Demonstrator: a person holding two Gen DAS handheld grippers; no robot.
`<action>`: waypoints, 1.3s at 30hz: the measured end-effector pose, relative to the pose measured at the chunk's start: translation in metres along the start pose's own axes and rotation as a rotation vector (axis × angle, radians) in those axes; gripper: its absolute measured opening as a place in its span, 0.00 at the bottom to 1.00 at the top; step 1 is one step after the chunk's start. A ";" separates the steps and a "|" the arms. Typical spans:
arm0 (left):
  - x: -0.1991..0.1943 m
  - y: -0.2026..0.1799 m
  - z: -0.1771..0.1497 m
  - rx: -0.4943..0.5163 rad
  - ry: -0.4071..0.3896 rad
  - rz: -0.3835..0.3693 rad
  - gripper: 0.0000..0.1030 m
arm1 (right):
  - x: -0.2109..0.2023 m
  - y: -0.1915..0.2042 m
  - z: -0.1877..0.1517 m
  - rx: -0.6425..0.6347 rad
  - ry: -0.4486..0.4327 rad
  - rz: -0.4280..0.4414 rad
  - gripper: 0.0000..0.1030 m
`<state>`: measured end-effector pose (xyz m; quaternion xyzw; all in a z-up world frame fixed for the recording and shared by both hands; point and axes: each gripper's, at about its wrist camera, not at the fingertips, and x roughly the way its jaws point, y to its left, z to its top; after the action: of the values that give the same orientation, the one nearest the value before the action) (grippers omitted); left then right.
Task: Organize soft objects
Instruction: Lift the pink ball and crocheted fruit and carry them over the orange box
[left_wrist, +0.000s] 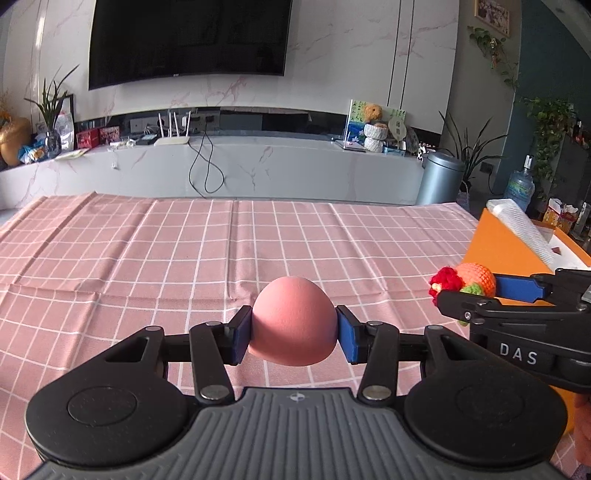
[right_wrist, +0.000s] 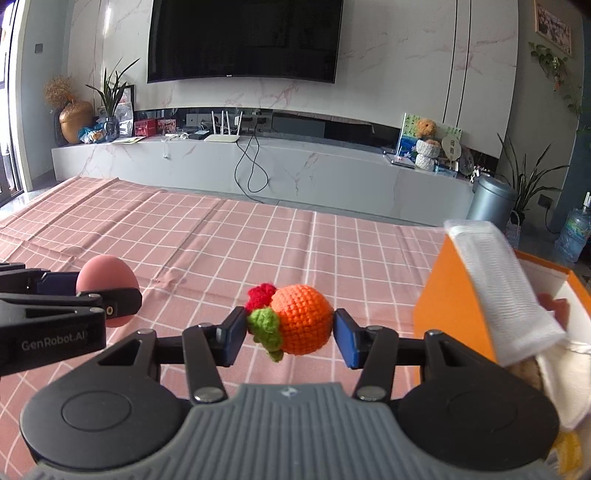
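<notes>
Between the blue pads of the left hand-held gripper (left_wrist: 294, 334) sits a pink egg-shaped sponge (left_wrist: 294, 320), pinched at its sides and held clear above the bench (left_wrist: 147, 258). Just to its right, the right hand-held gripper (right_wrist: 290, 332) pinches a crocheted orange fruit (right_wrist: 301, 318) with green leaves and a red tuft, one pad against the leaves and the other against the bare orange side; it too hangs above the pink checked cloth and touches nothing else. Both soft things are therefore lifted, neither yet put away.

Further right stands an open orange box (right_wrist: 447, 295), tilted or seen at an angle, with a white towel (right_wrist: 506, 295) draped over its near wall and hanging down outside it. Something pale and something reddish show inside the box, too cut off to name, so some sorting may already be done, though I cannot tell how much.

Judging by this, the task is well along: the cloth within view carries no other loose soft thing, and what seems left is to carry the fruit and then the sponge over the box rim and let them go inside. The towel across the wall may need tucking in, and it could snag a gripper coming over that edge.
</notes>
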<state>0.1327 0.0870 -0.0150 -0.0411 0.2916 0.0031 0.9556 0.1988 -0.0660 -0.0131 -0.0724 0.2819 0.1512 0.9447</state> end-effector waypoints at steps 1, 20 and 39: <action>-0.005 -0.002 0.000 0.002 -0.007 -0.004 0.53 | -0.007 -0.001 -0.001 0.001 -0.007 -0.001 0.50; -0.062 -0.067 0.001 0.101 -0.074 -0.111 0.53 | -0.118 -0.052 -0.020 0.030 -0.133 -0.075 0.50; -0.048 -0.190 0.018 0.288 -0.055 -0.405 0.53 | -0.149 -0.171 -0.039 0.057 -0.026 -0.158 0.50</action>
<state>0.1089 -0.1005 0.0414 0.0380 0.2486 -0.2288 0.9404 0.1164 -0.2725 0.0462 -0.0653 0.2672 0.0692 0.9589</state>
